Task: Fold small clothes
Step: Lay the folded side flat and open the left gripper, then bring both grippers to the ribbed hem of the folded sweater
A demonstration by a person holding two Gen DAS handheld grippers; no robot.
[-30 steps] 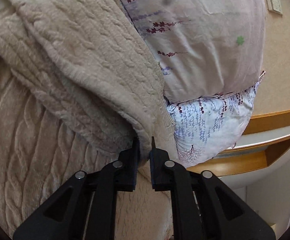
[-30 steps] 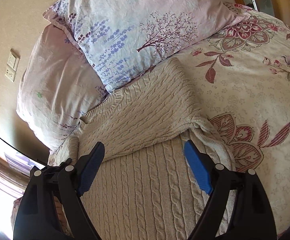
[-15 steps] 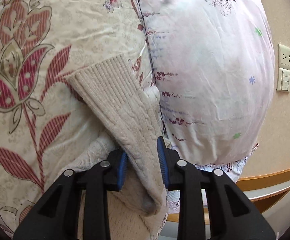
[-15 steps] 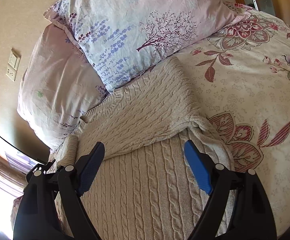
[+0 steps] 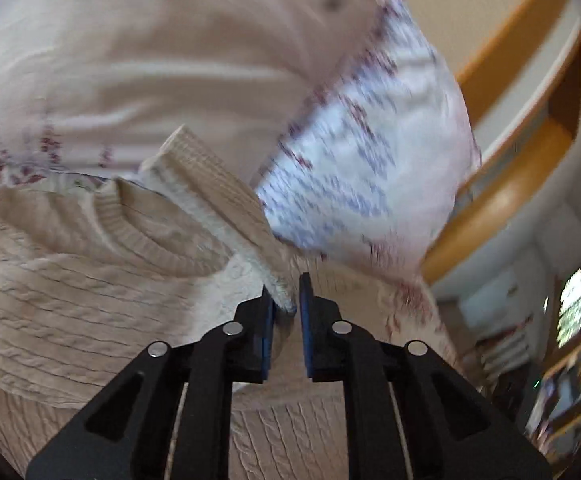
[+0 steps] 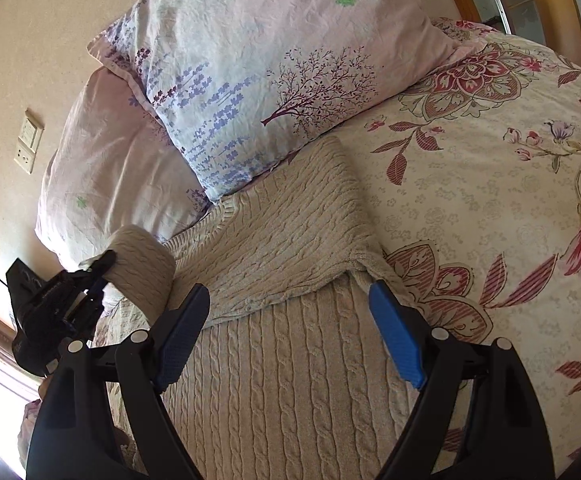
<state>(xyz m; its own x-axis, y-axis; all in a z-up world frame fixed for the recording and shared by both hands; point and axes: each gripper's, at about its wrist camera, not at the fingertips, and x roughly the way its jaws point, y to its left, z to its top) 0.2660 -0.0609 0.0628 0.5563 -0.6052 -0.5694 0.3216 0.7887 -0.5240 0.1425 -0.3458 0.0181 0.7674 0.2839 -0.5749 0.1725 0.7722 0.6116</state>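
Observation:
A beige cable-knit sweater lies on the flowered bedspread, one sleeve folded across its chest. My left gripper is shut on the other sleeve and holds it lifted over the neckline. In the right wrist view the left gripper shows at the left with the raised sleeve. My right gripper is open and empty, hovering over the sweater's body.
Two pillows lie against the wall beyond the sweater. A wooden bed frame and shelf run at the right in the left wrist view. A wall switch is on the wall.
My left gripper has swung the held sleeve up and over toward the sweater's chest. The left view is blurred by the motion. My right gripper has not moved.

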